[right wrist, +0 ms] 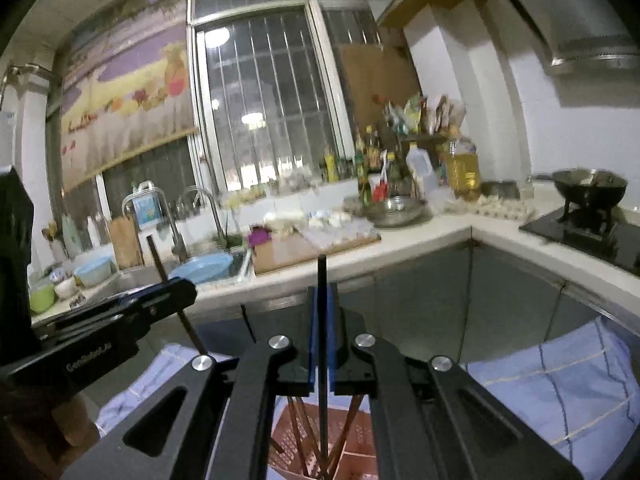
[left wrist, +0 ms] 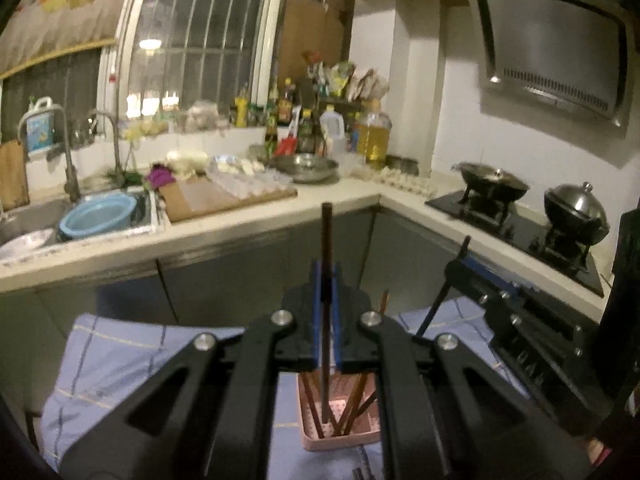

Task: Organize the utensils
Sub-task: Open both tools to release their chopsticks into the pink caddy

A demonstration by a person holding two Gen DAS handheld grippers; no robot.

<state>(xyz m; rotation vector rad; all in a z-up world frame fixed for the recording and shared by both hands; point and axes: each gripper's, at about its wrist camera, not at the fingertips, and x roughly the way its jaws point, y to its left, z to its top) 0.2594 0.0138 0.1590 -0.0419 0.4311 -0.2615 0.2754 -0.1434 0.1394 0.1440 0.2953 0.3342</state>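
Two grippers (left wrist: 326, 276) (right wrist: 323, 300) are each clamping one chopstick (left wrist: 326, 240) (right wrist: 321, 280); one pink holder (left wrist: 340, 440) is keeping several more chopsticks, too blurred for counting; two woks (left wrist: 494, 184) (left wrist: 576, 212) are sitting on one stove (left wrist: 520, 236); two faucets (left wrist: 114, 140) (left wrist: 68, 152) are standing by one sink (left wrist: 24, 220)

Home kitchen: sink (left wrist: 36, 220), gas stove (left wrist: 520, 232), range hood (left wrist: 556, 52).

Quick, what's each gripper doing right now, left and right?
Left gripper: shut on a brown chopstick.
Right gripper: shut on a black chopstick.
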